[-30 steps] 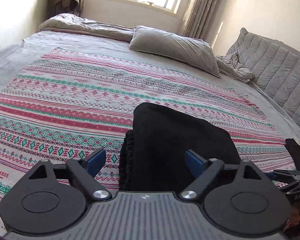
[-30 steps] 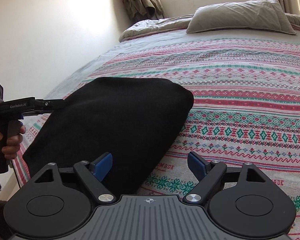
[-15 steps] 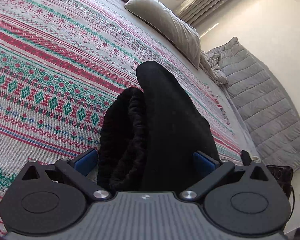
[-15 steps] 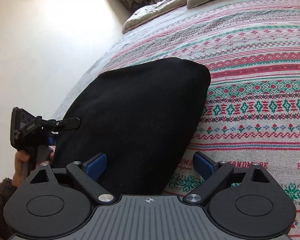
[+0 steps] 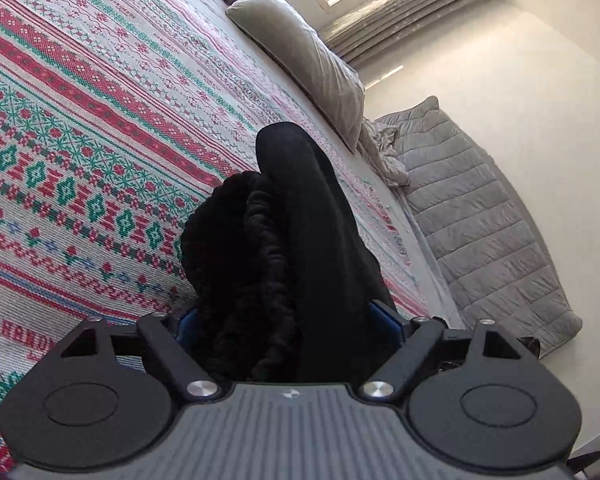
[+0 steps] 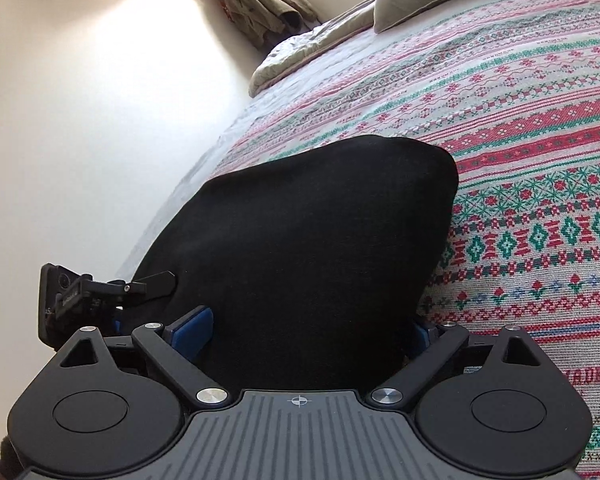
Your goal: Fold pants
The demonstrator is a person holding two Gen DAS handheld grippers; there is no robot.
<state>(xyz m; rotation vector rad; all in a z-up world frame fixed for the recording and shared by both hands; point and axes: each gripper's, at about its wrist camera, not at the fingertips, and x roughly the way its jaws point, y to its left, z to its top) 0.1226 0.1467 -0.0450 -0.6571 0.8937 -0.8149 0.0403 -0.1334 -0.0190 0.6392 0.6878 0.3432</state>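
Folded black pants (image 6: pixel 320 232) lie on the patterned bedspread (image 6: pixel 540 152) near the bed's edge. My right gripper (image 6: pixel 306 328) straddles their near edge. Its jaws are closing, with the fabric filling the gap between the blue pads. In the left wrist view the same pants (image 5: pixel 300 220) appear end-on as a thick stack with a gathered waistband. My left gripper (image 5: pixel 284 316) straddles that stack, jaws wide and closing, its pads half hidden by the cloth. One finger (image 6: pixel 156 283) of the left gripper shows at the pants' left side.
A grey pillow (image 5: pixel 308 52) and a rumpled duvet (image 6: pixel 300 52) lie at the head of the bed. A quilted grey cover (image 5: pixel 480 220) sits beside the bed. Clothes (image 6: pixel 260 8) hang by the white wall on the left.
Both grippers have come down and in, and rolled. The pants, which lay ahead of the fingertips, now sit between both pairs of jaws.
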